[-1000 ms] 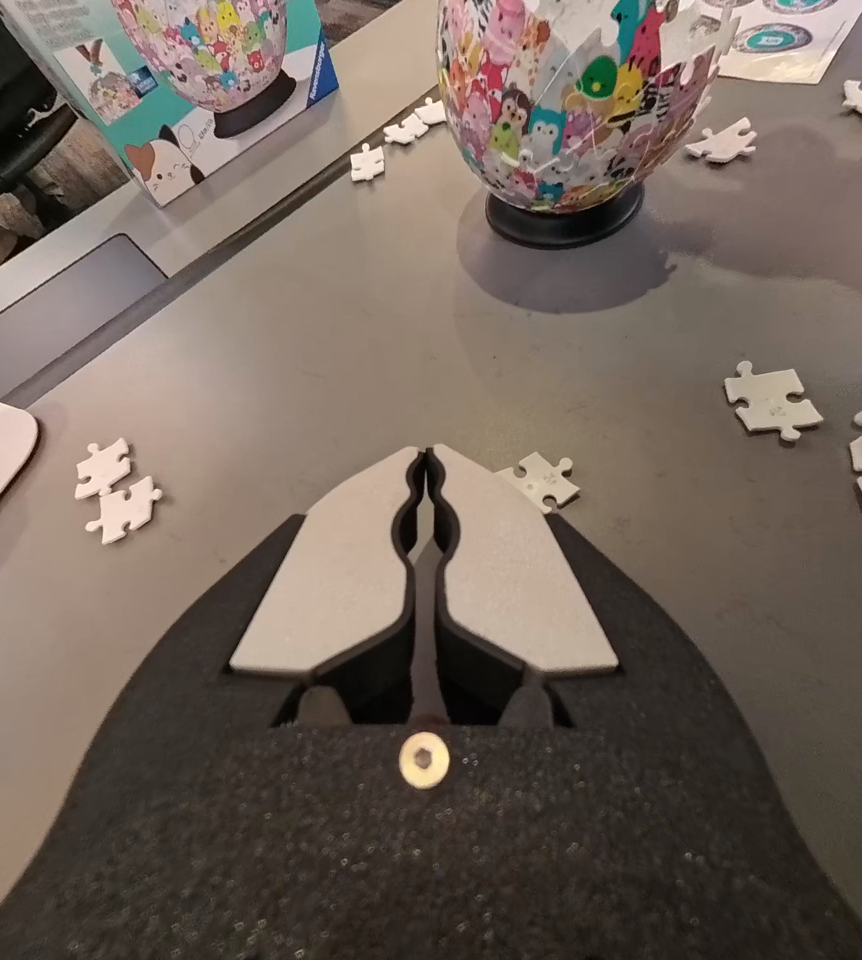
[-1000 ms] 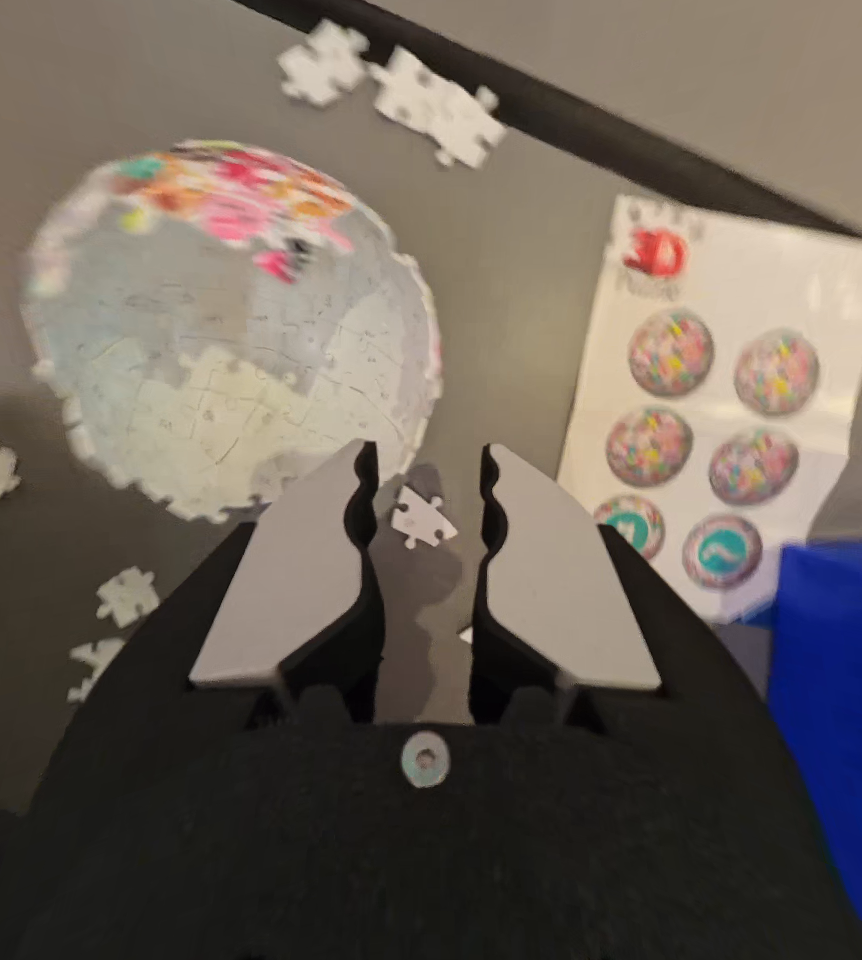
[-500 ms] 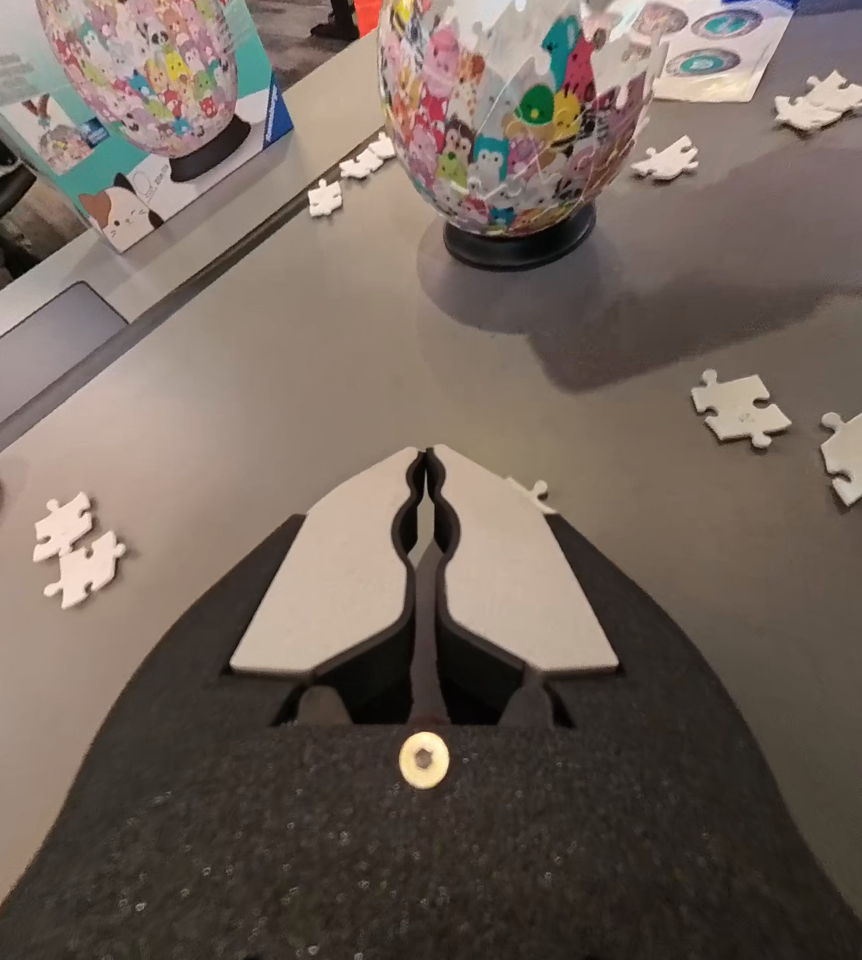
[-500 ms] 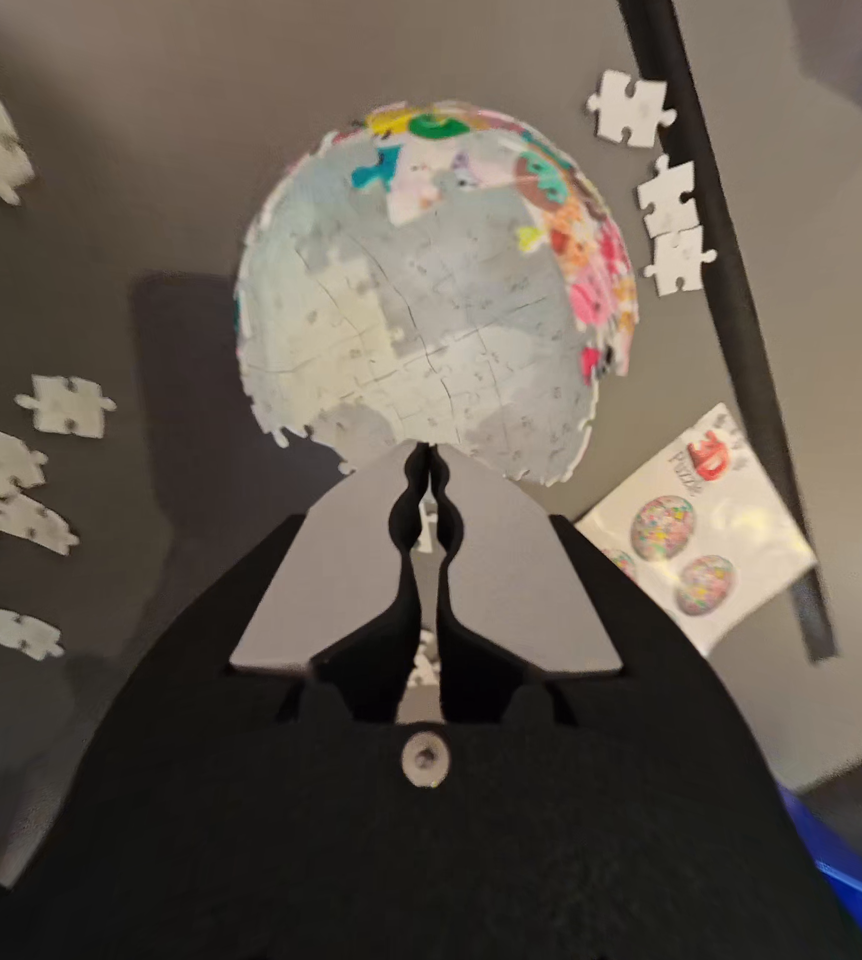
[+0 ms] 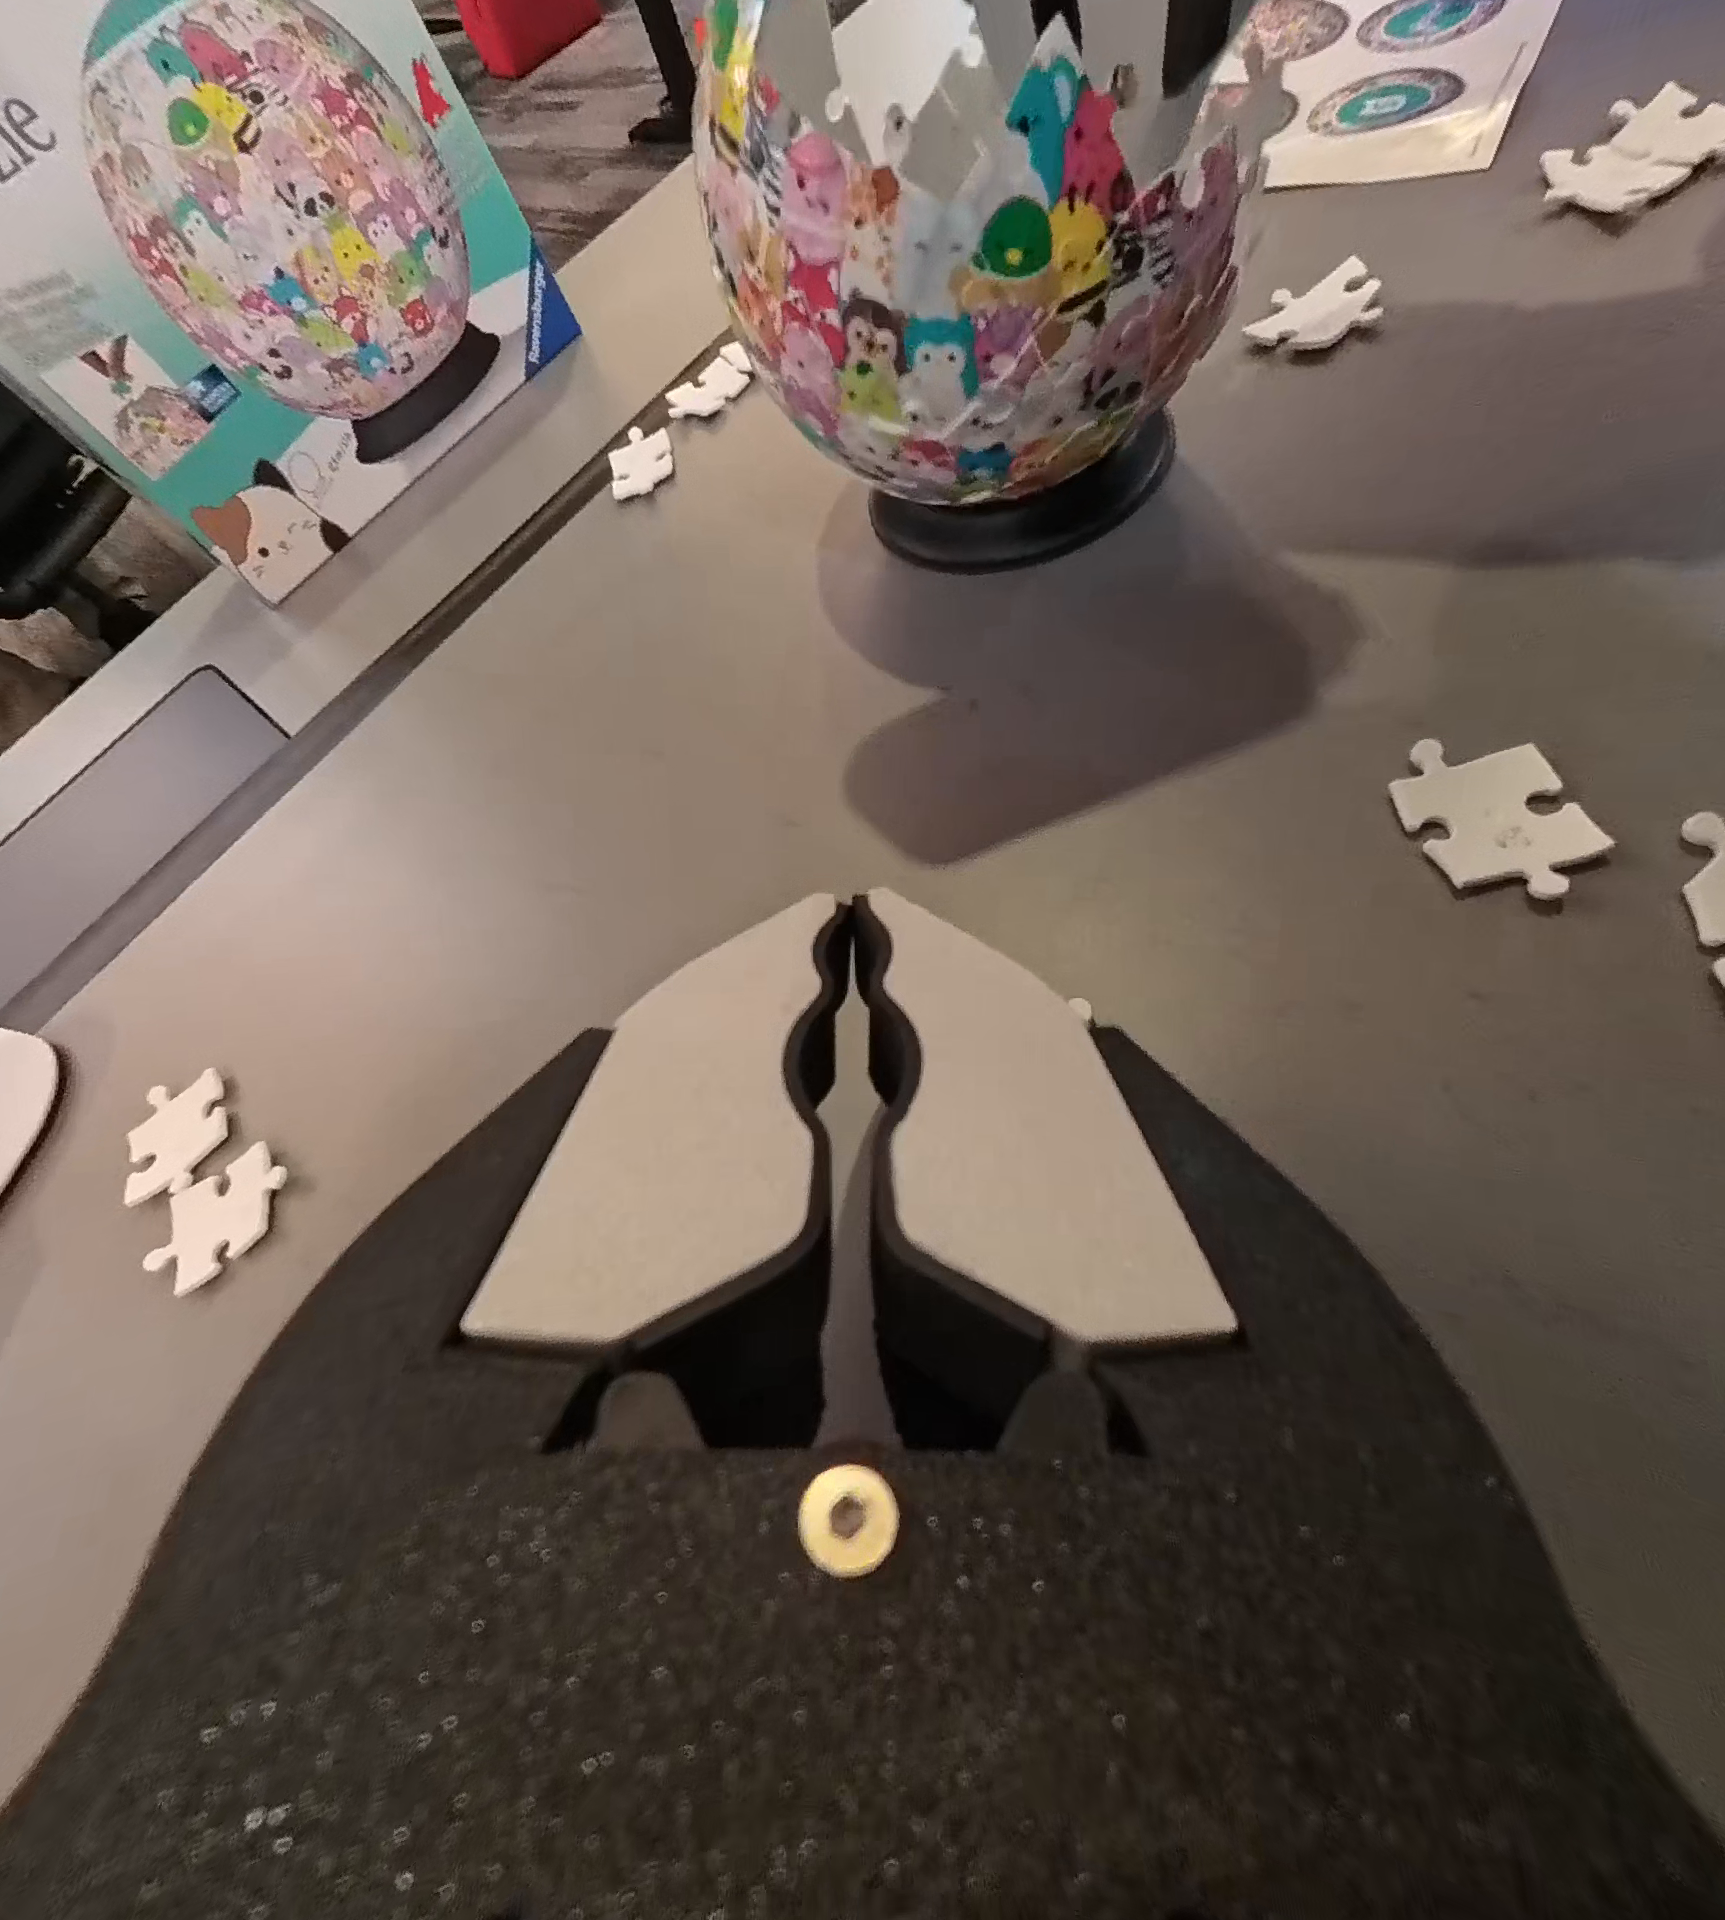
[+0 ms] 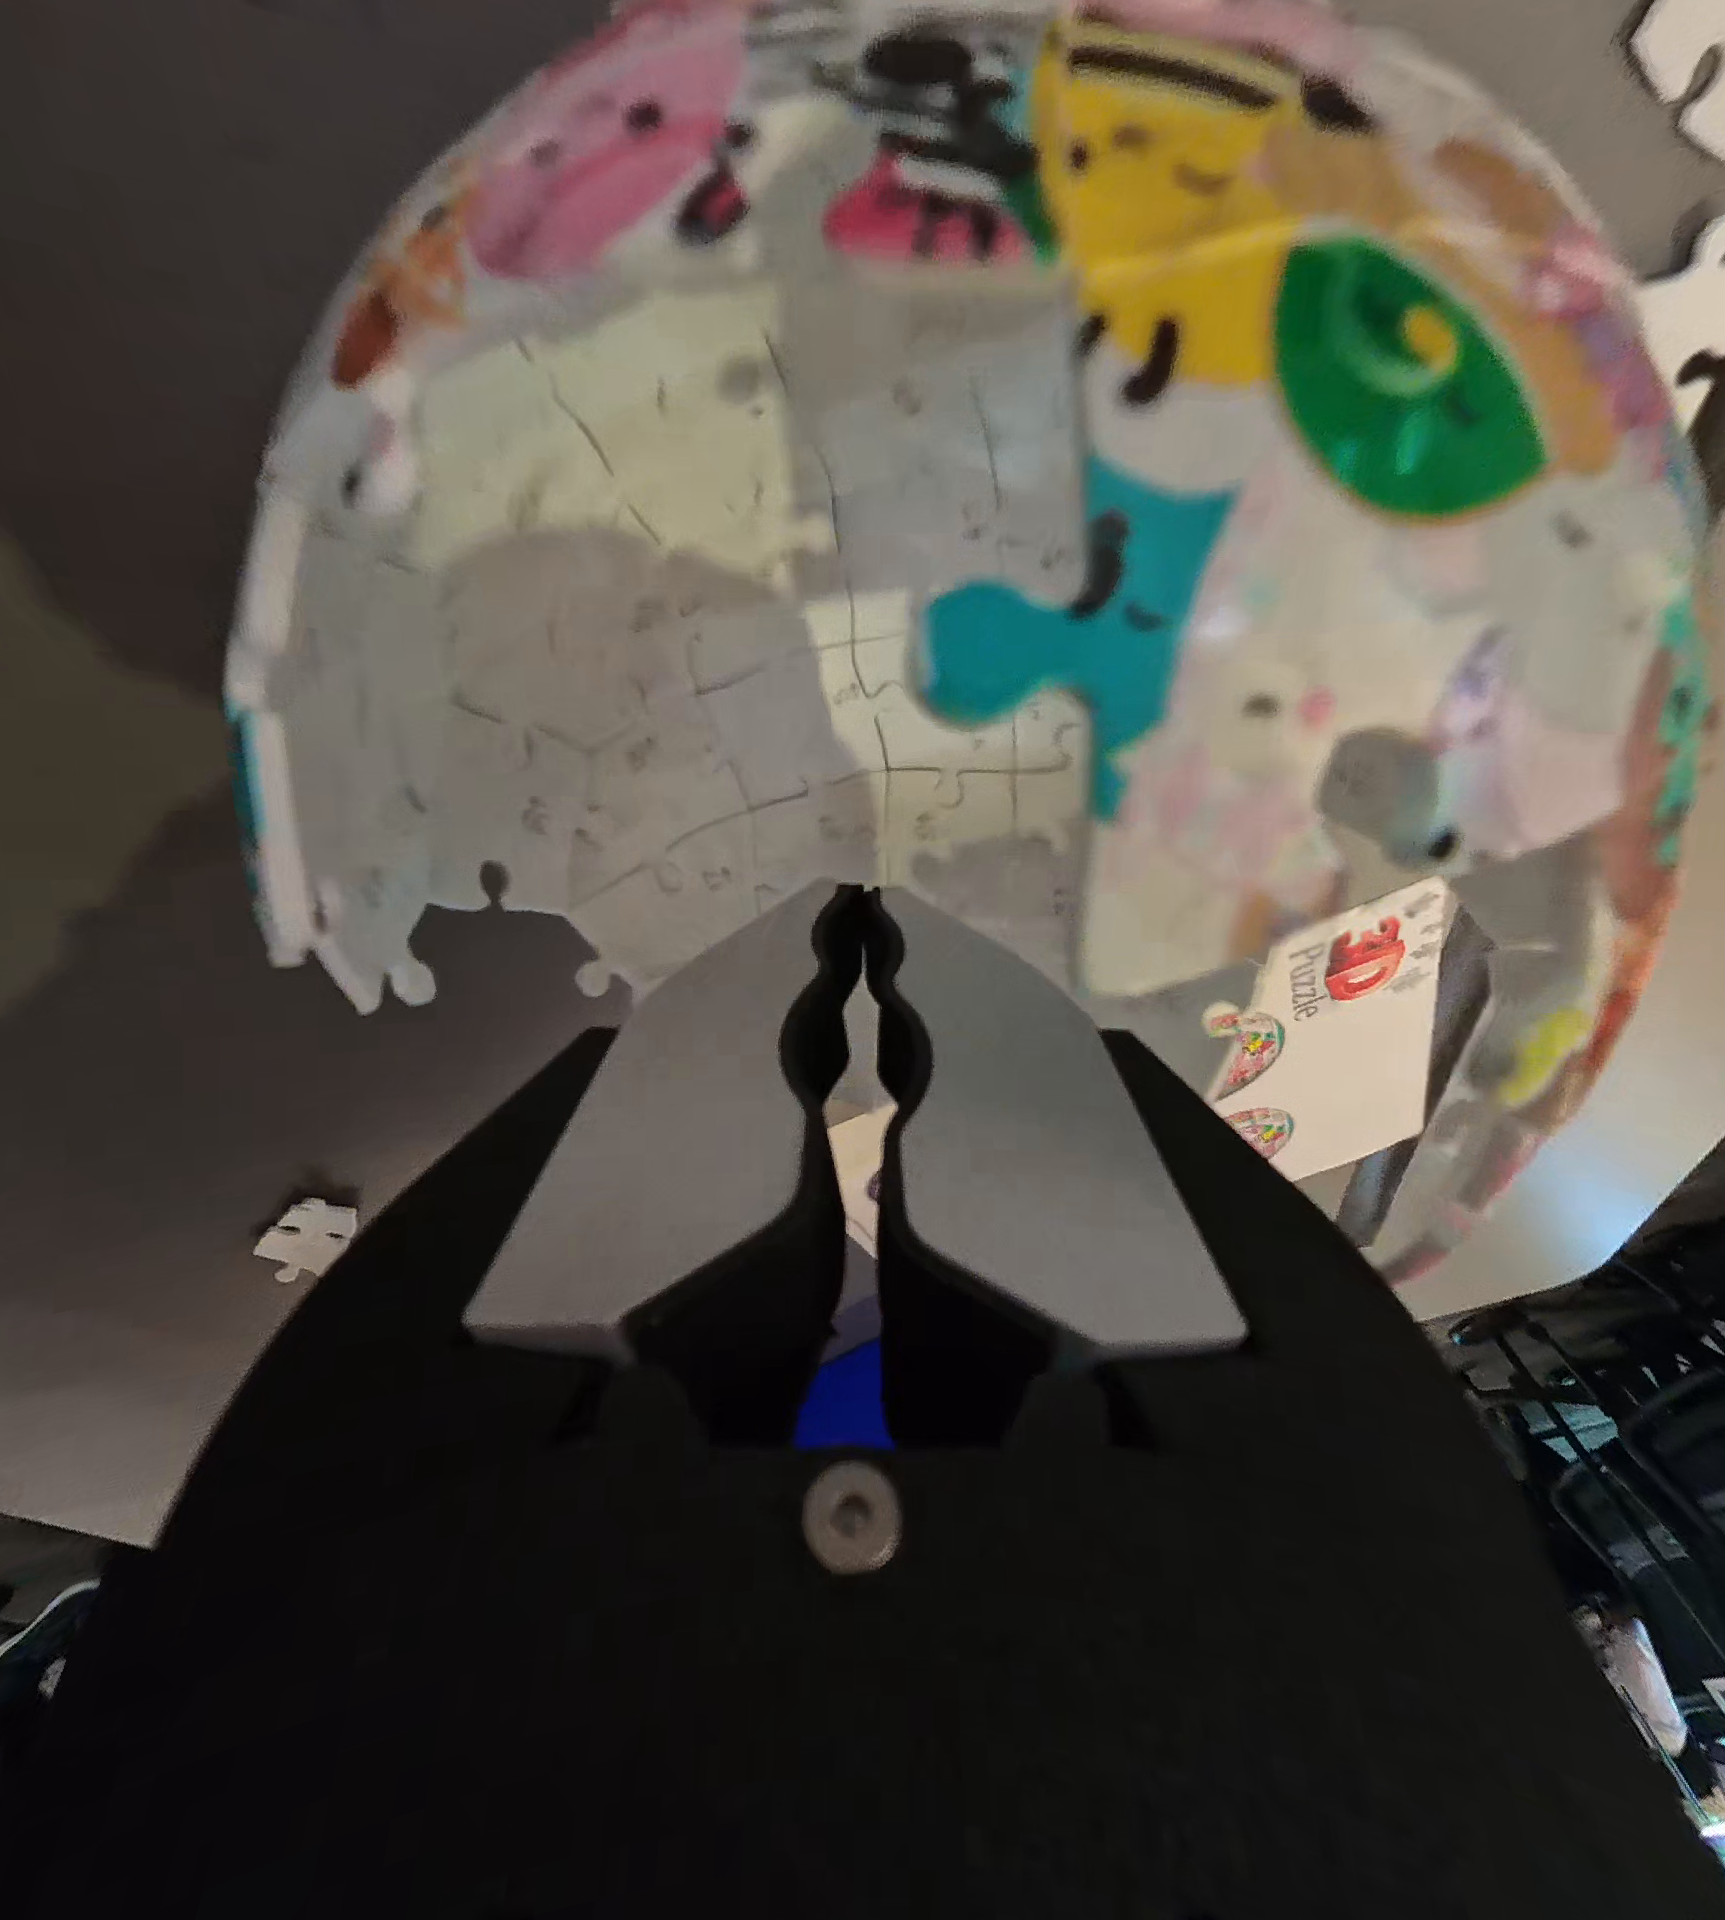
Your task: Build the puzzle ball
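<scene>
The puzzle ball [image 5: 972,249] stood on its dark round stand [image 5: 1019,509] on the grey bench [image 5: 629,748], its top unfinished and open, so that loose pieces could be fitted from above. The right gripper [image 6: 853,914] hung over the ball's open top, looking into the pale inside of the shell [image 6: 692,644]; its fingers [image 6: 1003,1122] were pressed together at the tips, and whether a piece was pinched there could not be told. The left gripper [image 5: 853,925] waited low over the bench in front of the ball, fingers [image 5: 692,1164] closed on nothing visible, probably kept clear. Spare white pieces [image 5: 1497,831] lay face down beside the ball, within reach. The puzzle box [image 5: 245,260] stood left of the ball and a leaflet [image 5: 1388,94] behind it, likely as picture guides.
</scene>
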Demonstrator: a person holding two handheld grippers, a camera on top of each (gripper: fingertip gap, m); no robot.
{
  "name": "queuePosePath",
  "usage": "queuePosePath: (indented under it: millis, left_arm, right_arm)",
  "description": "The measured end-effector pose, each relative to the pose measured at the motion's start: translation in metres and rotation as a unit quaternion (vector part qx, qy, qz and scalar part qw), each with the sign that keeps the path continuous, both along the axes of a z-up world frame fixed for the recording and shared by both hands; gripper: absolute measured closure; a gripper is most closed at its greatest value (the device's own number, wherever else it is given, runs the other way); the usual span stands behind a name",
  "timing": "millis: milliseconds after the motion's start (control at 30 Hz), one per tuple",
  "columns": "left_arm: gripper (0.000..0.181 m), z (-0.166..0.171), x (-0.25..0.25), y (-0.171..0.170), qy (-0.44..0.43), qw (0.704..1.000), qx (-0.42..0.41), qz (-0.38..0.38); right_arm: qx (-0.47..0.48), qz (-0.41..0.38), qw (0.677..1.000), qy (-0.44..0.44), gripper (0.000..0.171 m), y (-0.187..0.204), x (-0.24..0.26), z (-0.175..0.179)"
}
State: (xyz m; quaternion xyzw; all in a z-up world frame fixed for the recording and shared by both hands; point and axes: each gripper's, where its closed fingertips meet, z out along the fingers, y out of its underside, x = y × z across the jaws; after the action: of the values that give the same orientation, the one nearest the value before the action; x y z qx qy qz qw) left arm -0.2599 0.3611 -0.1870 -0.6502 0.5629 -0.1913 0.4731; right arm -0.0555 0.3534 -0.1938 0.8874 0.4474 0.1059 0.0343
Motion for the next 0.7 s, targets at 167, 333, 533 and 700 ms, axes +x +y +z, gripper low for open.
queuePosePath:
  millis: [167, 333, 533, 700]
  left_arm:
    - [0.181, -0.001, 0.000, -0.001, 0.003, 1.000, 0.002, -0.001]
    - [0.181, -0.001, 0.000, -0.002, 0.005, 1.000, 0.005, -0.001]
    - [0.181, -0.001, 0.000, -0.003, 0.006, 1.000, 0.009, -0.002]
    - [0.181, -0.001, 0.000, -0.003, 0.007, 1.000, 0.012, -0.002]
  right_arm:
    - [0.002, -0.002, 1.000, -0.024, 0.171, -0.002, 0.006, 0.001]
    - [0.009, -0.027, 0.999, -0.016, 0.171, -0.003, 0.004, -0.001]
    - [0.014, -0.042, 0.998, -0.039, 0.171, -0.004, 0.009, -0.005]
    - [0.018, -0.044, 0.998, -0.038, 0.171, -0.004, 0.009, -0.005]
